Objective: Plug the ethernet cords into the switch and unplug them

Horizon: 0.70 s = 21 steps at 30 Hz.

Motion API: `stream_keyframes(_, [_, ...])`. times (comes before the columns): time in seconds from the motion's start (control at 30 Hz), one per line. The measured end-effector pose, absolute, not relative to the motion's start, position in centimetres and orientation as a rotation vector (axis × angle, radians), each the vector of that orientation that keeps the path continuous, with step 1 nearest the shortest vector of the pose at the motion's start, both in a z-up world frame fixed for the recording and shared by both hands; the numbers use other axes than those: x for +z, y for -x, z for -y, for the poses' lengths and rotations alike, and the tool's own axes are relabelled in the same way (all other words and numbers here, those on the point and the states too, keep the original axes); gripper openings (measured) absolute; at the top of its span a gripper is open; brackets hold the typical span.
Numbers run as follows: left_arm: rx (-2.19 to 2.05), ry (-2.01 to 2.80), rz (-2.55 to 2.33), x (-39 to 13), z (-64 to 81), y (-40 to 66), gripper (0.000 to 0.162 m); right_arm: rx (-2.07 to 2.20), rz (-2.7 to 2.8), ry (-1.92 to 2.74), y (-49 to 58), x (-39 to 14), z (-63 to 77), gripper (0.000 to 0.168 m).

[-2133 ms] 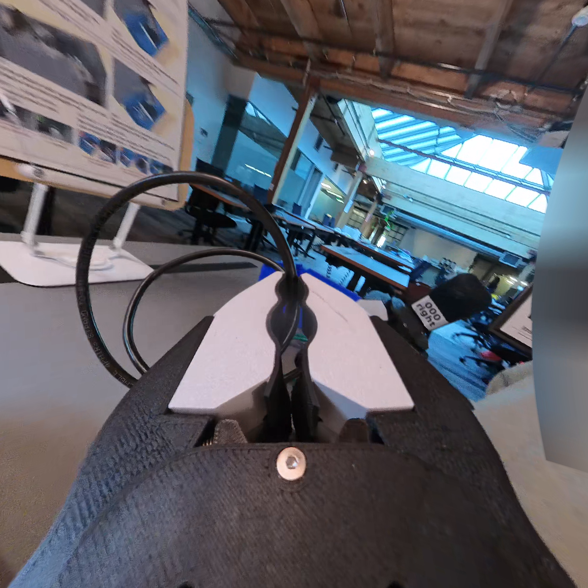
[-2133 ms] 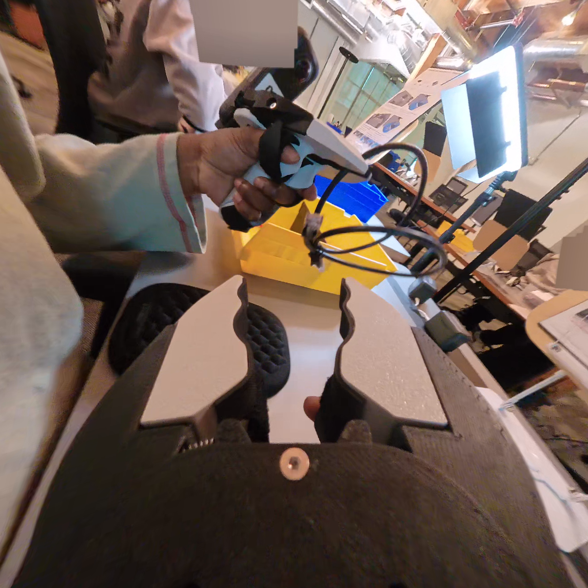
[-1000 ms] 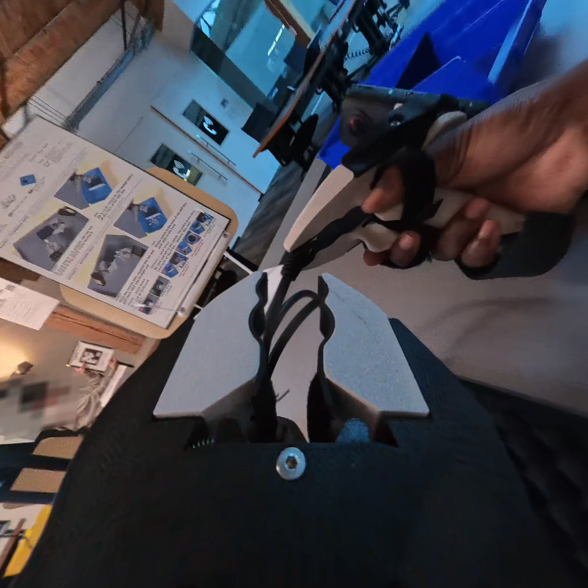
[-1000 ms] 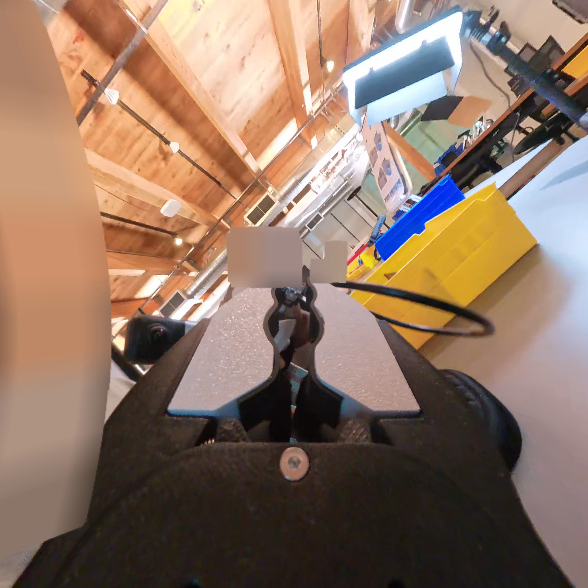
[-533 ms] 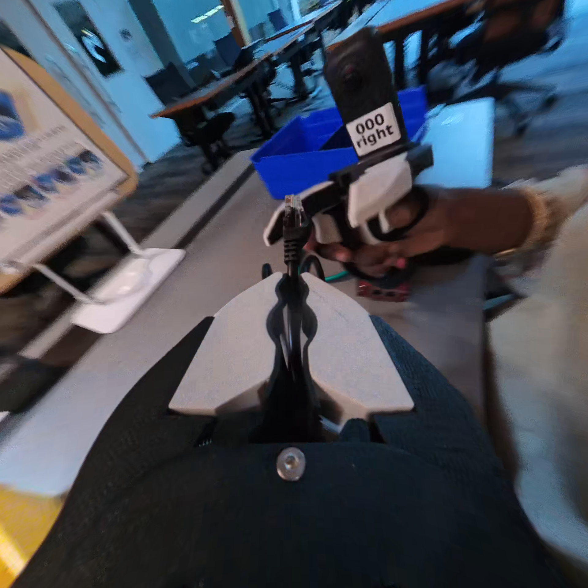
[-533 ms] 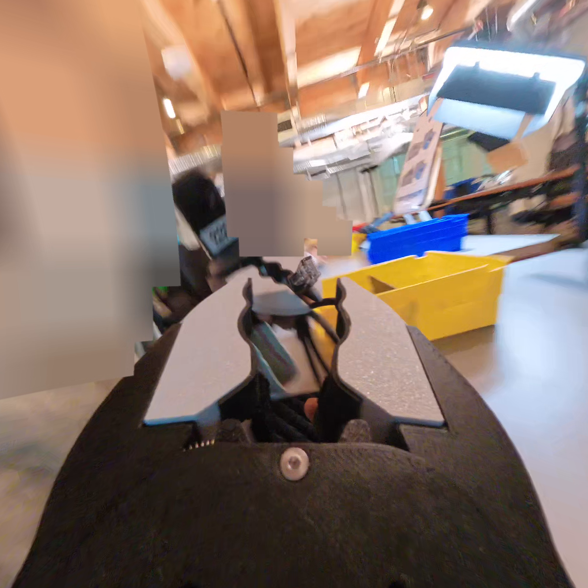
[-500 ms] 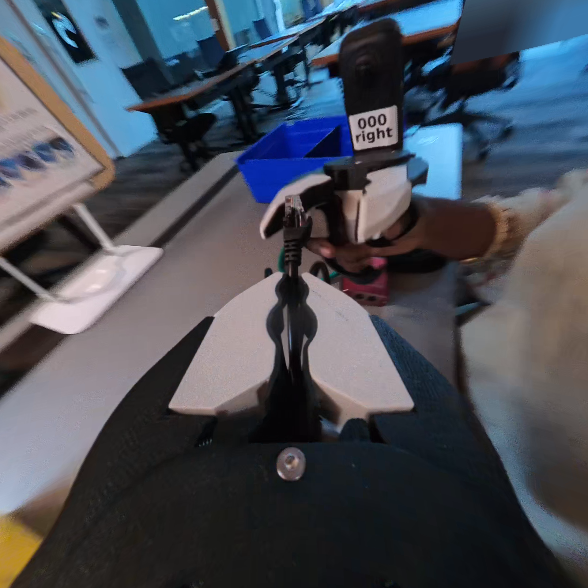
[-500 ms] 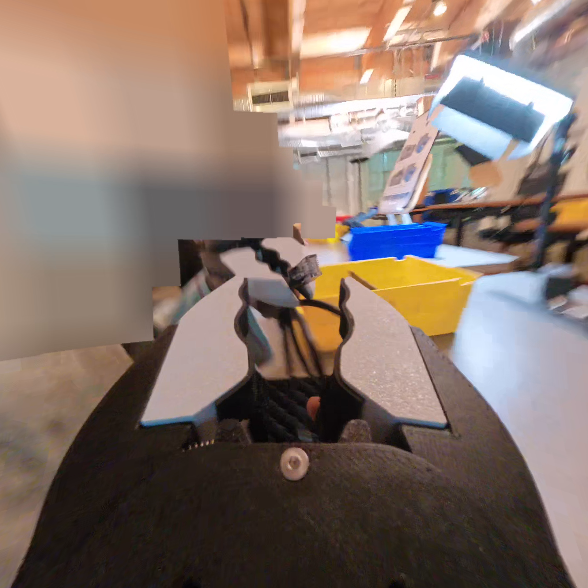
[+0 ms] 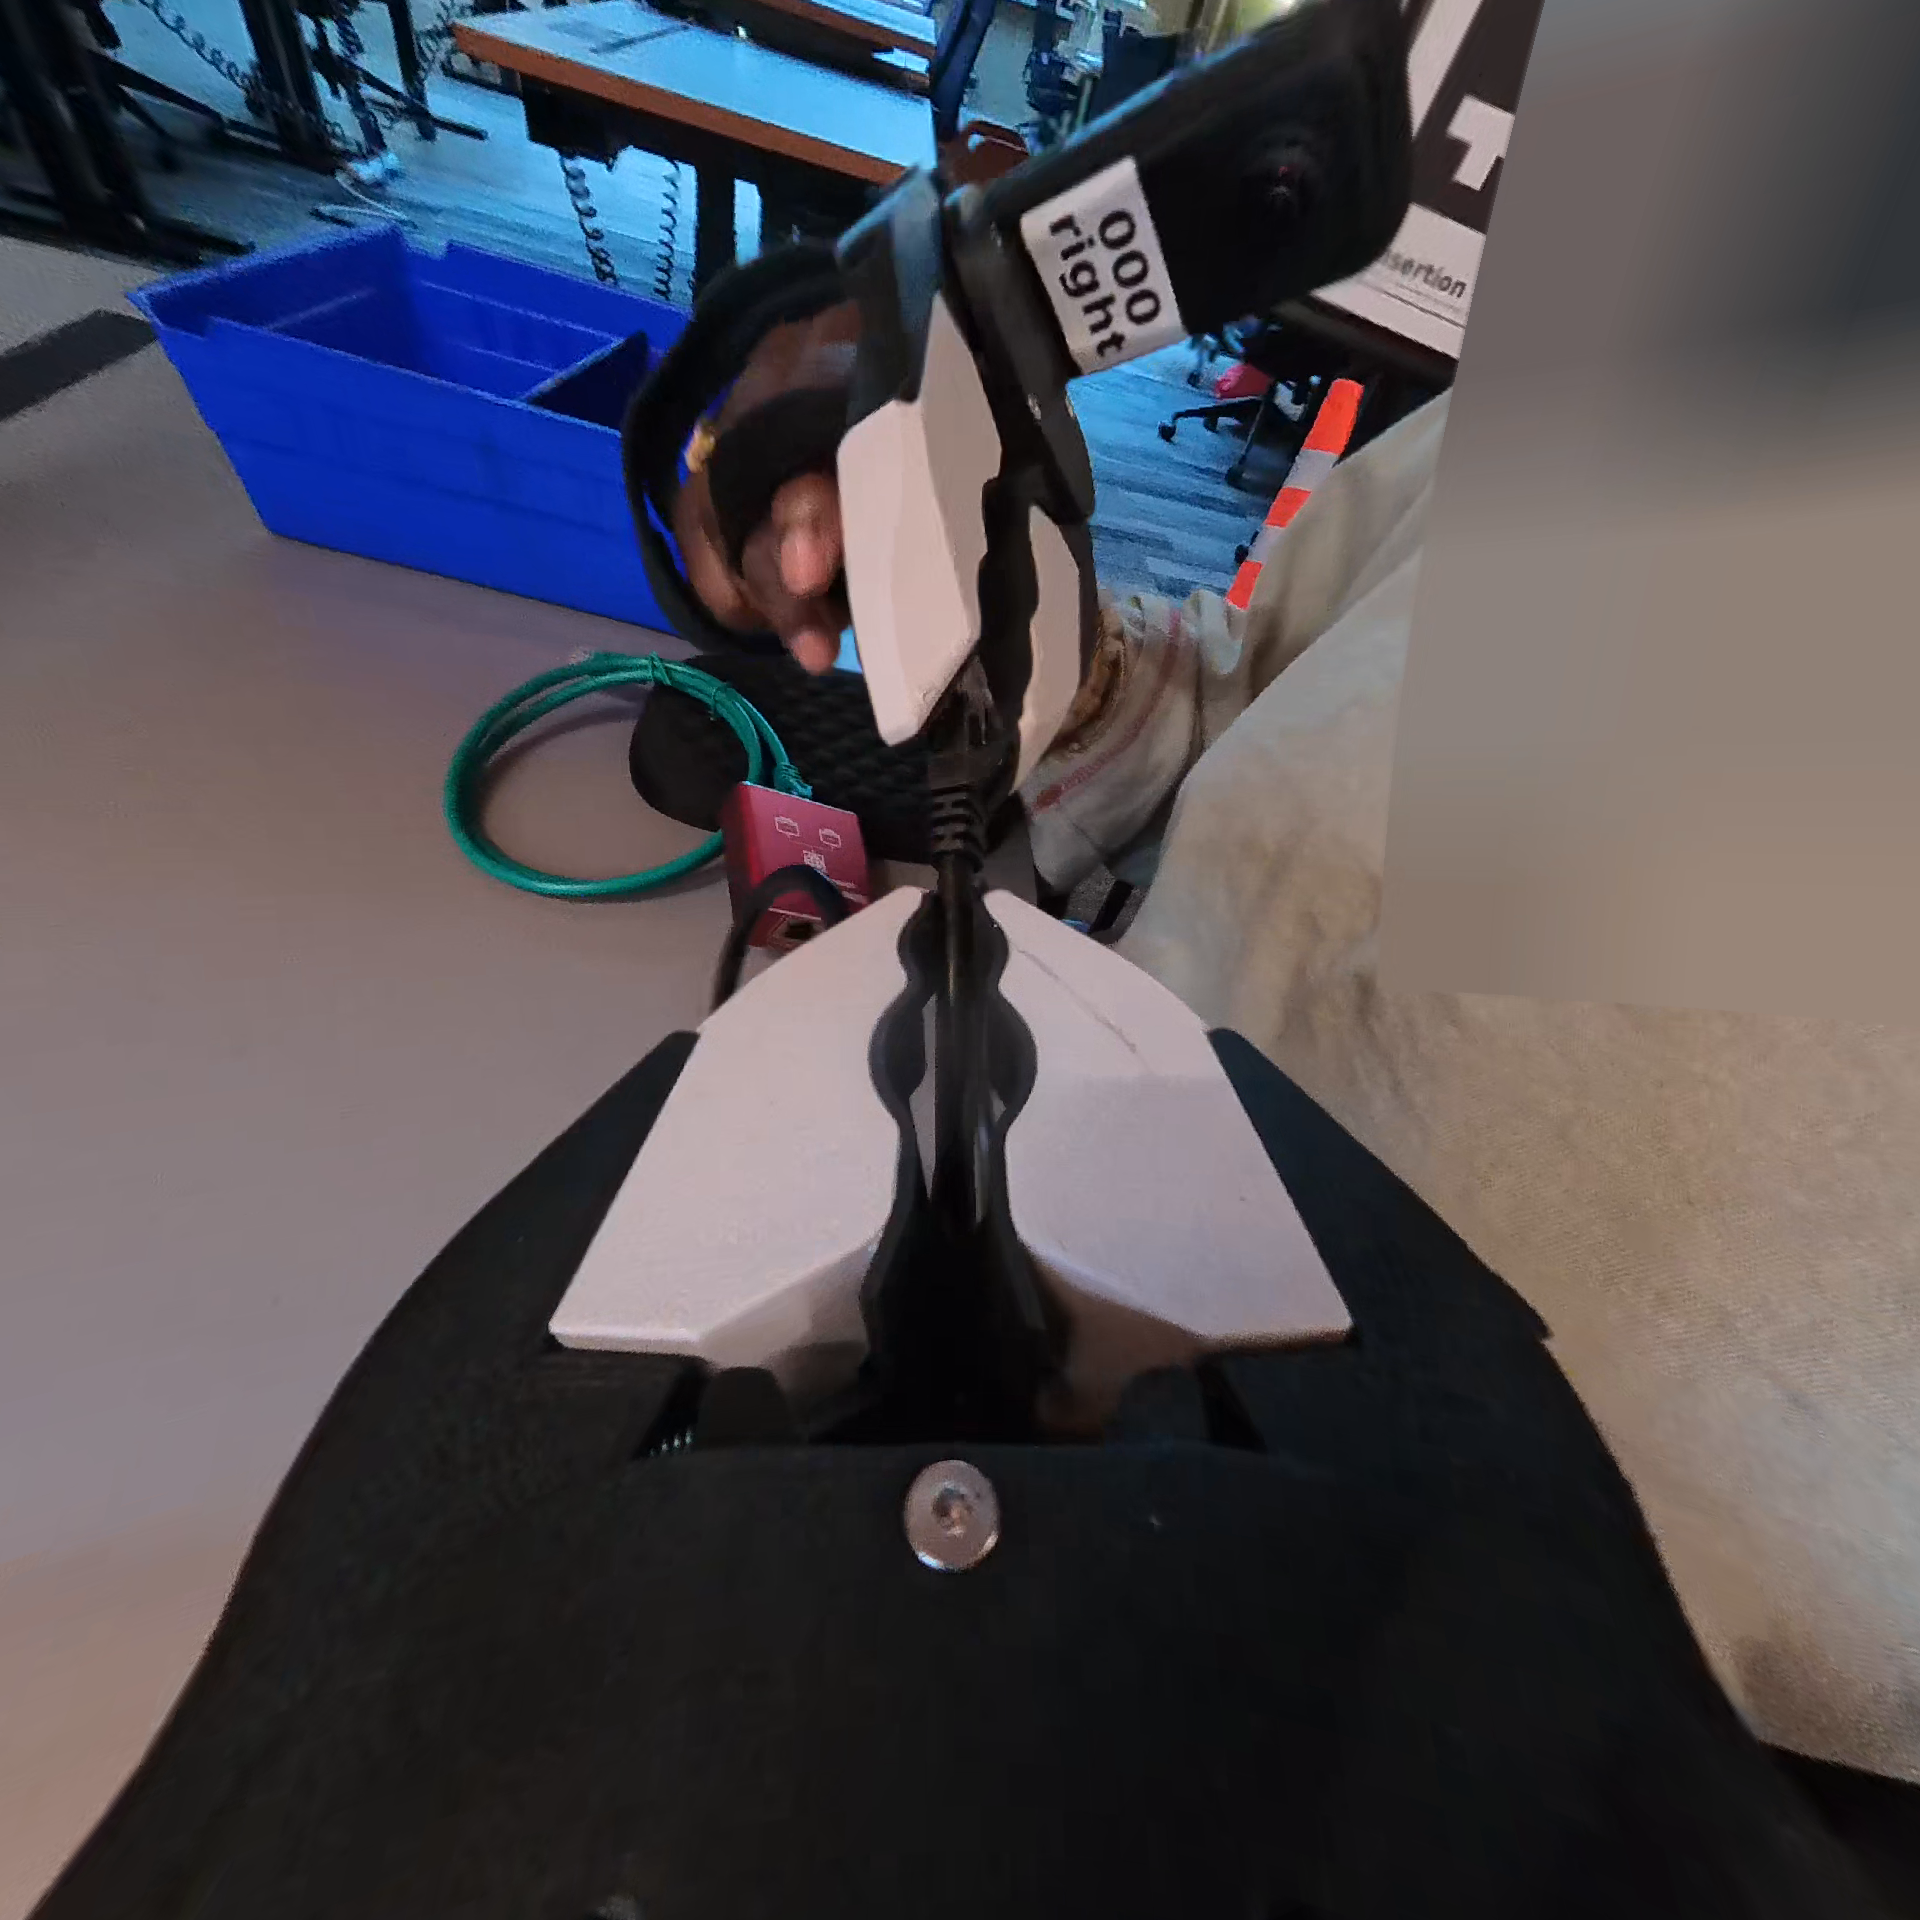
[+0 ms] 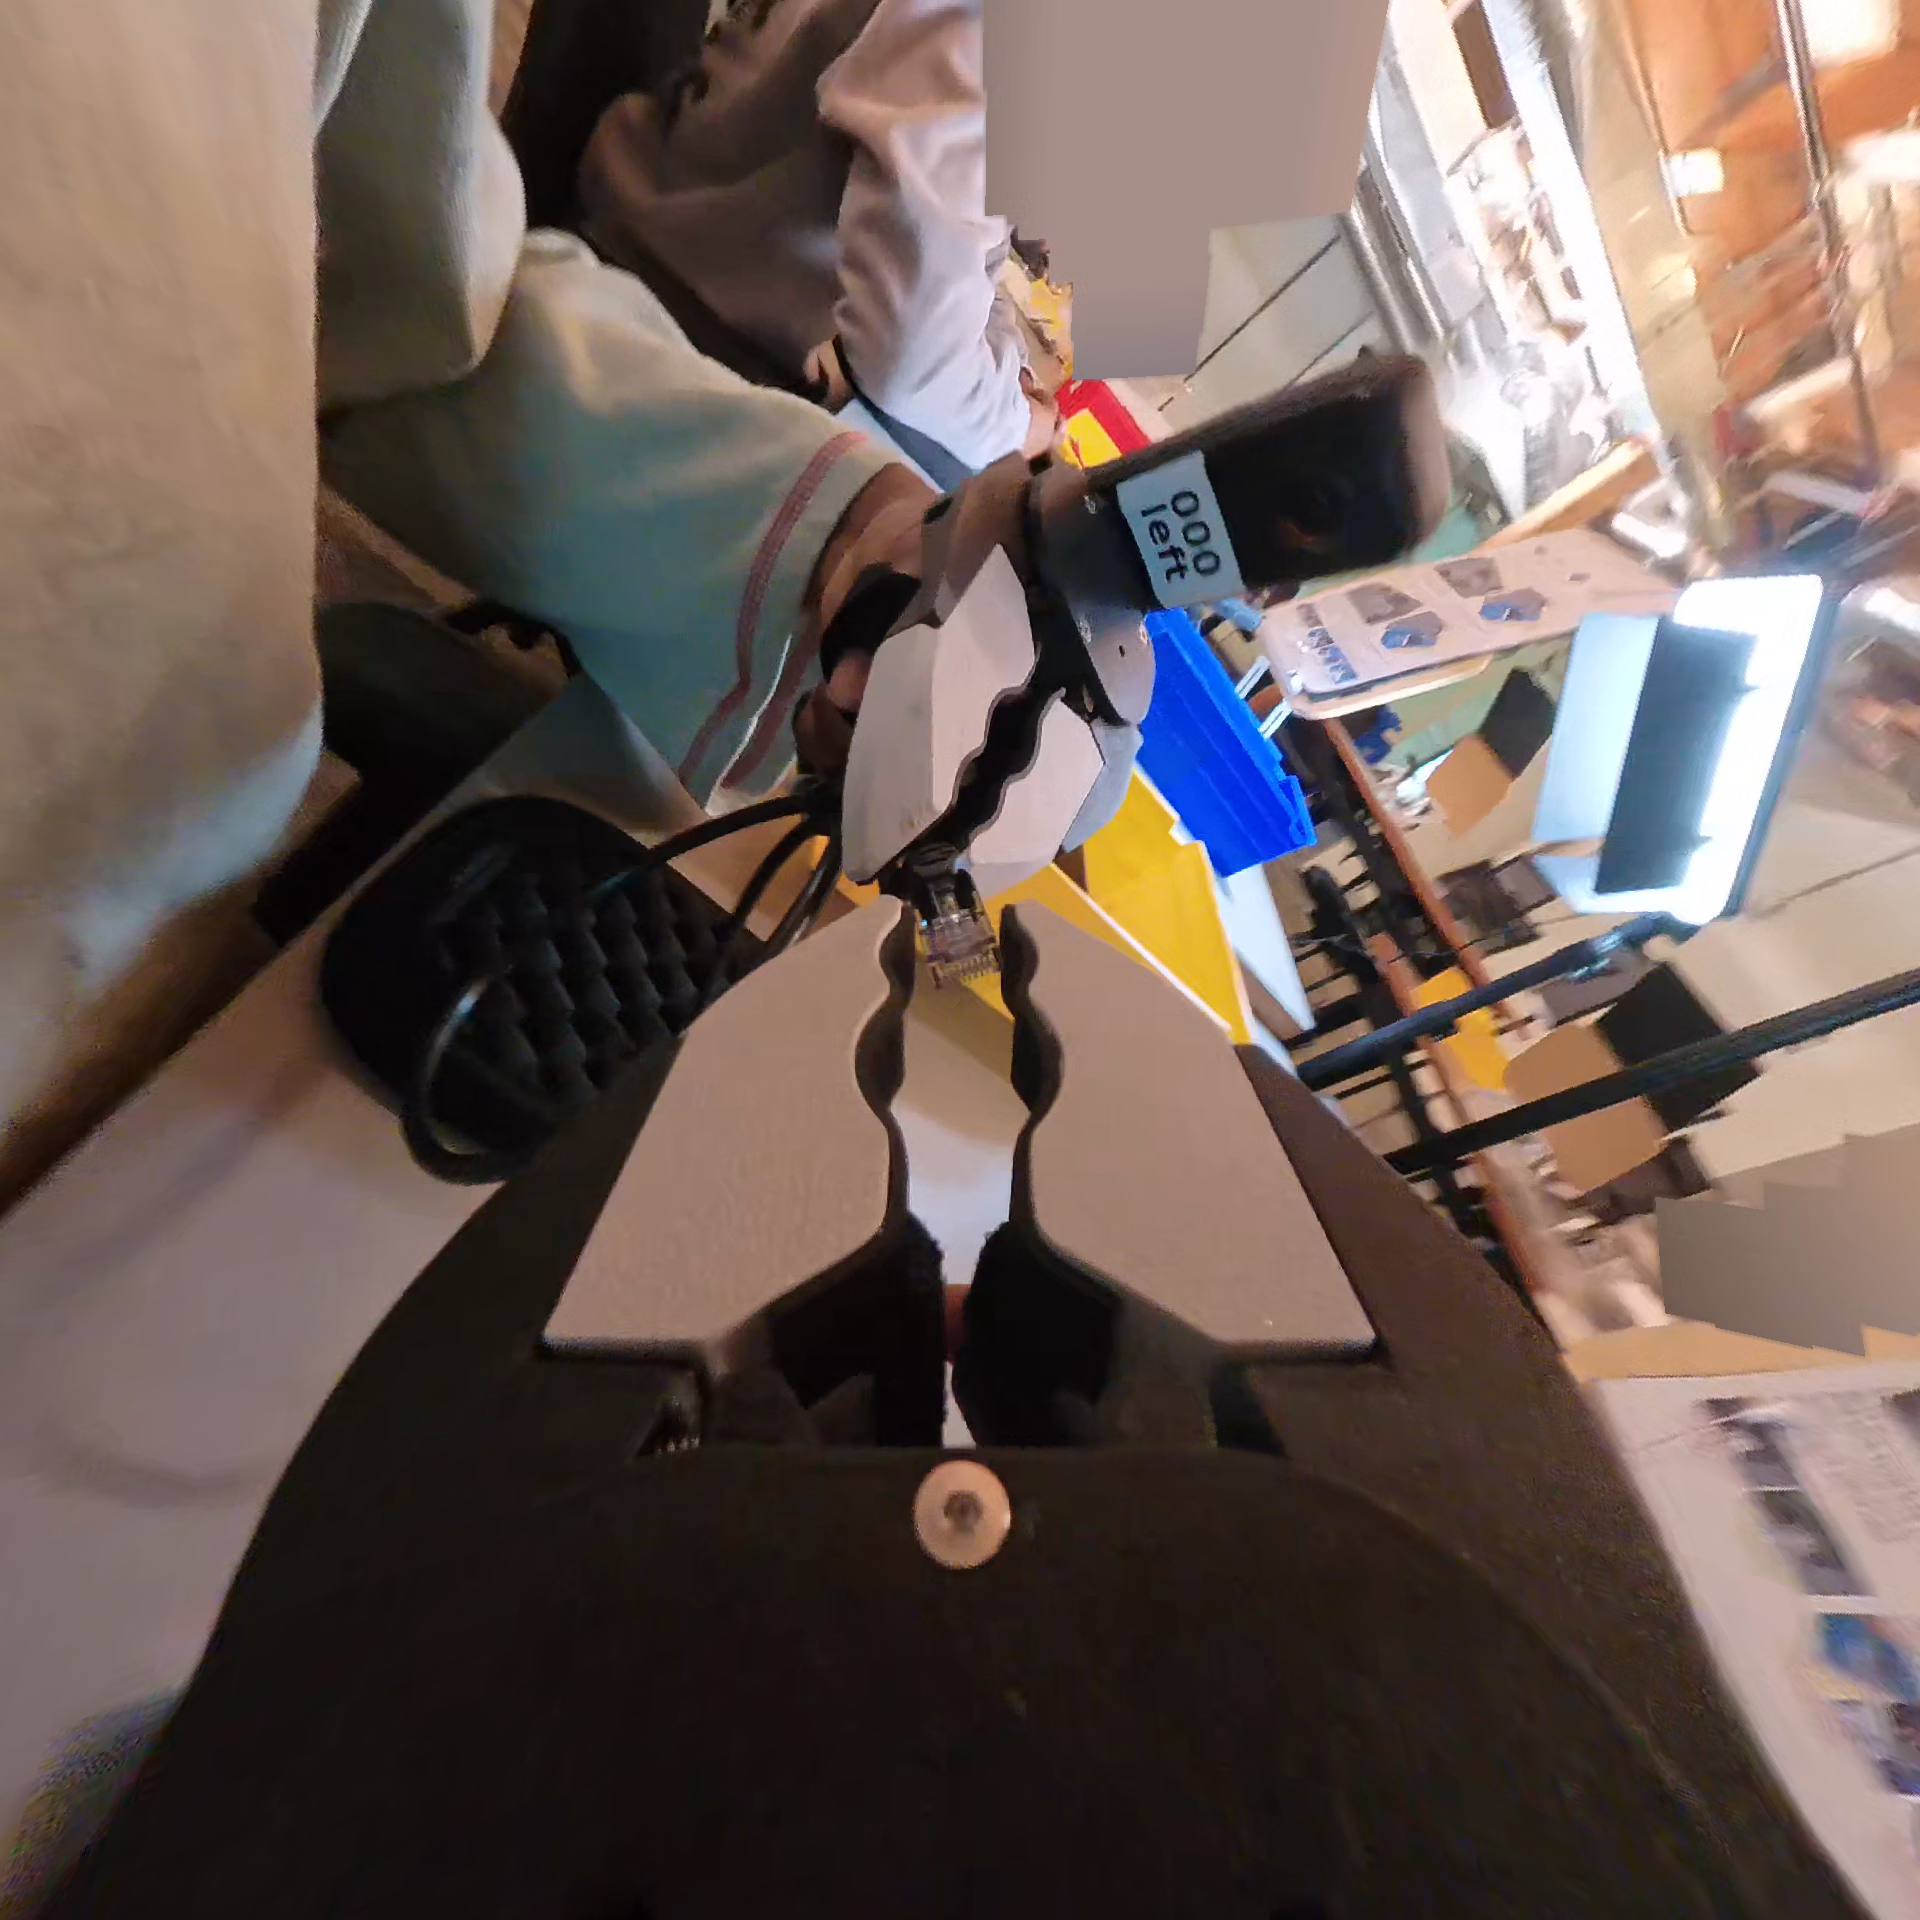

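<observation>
The left claw (image 9: 948,920) was clenched on the thin black ethernet cord (image 9: 954,831), whose clear plastic plug (image 10: 956,940) was presented at twelve o'clock into the released right claw (image 10: 951,935). The jaws of the latter were parted around the plug without pinching it, seemingly so that the plug could be taken over nearer its tip for insertion. The small dark-red switch box (image 9: 798,854) was left on the grey tabletop (image 9: 260,935) at eleven o'clock of the left claw. The coiled green ethernet cord (image 9: 540,769) appeared plugged into its far side.
</observation>
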State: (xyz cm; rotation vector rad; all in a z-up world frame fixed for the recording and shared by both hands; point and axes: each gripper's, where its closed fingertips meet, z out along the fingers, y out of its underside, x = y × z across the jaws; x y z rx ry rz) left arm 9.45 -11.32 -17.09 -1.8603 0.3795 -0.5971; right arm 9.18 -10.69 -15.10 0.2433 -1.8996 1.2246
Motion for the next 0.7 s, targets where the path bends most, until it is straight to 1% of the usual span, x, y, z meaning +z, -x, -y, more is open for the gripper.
stream_keyframes(0.03, [-0.53, 1.842, -0.381, -16.9, 11.0, -9.0, 0.005, 1.277, 1.917, -0.183, -9.1, -15.1, 10.5, 0.015])
stream_keyframes(0.07, [-0.414, 1.82, -0.381, -16.6, 10.6, -8.2, 0.01, 1.333, 1.923, -0.117, -8.9, -15.1, 10.3, 0.013])
stream_keyframes(0.1, [-0.285, 1.78, -0.394, -16.1, 10.3, -7.6, 0.025, 1.399, 1.919, -0.041, -8.6, -15.0, 9.9, 0.013])
stream_keyframes(0.13, [-0.164, 1.727, -0.42, -15.4, 10.1, -7.3, 0.035, 1.48, 1.914, 0.041, -8.4, -15.0, 9.5, 0.013])
stream_keyframes(0.2, [0.033, 1.664, -0.494, -14.5, 10.1, -7.3, 0.036, 1.627, 1.906, 0.188, -8.1, -15.1, 8.8, 0.013])
stream_keyframes(0.27, [0.155, 1.687, -0.54, -14.5, 10.0, -7.3, 0.036, 1.728, 1.899, 0.278, -7.9, -15.4, 8.5, 0.013])
stream_keyframes(0.3, [0.177, 1.71, -0.559, -14.7, 9.9, -7.5, 0.033, 1.76, 1.892, 0.289, -8.0, -15.5, 8.5, 0.013])
stream_keyframes(0.4, [0.147, 1.778, -0.572, -15.9, 9.4, -7.9, 0.024, 1.818, 1.877, 0.233, -8.8, -15.3, 9.3, 0.013])
stream_keyframes(0.57, [0.102, 1.802, -0.583, -17.1, 9.1, -8.5, 0.021, 1.838, 1.889, 0.208, -9.2, -16.1, 9.9, 0.013])
stream_keyframes(0.7, [0.07, 1.788, -0.58, -17.5, 9.2, -9.0, 0.01, 1.877, 1.861, 0.203, -9.4, -16.2, 9.7, 0.013])
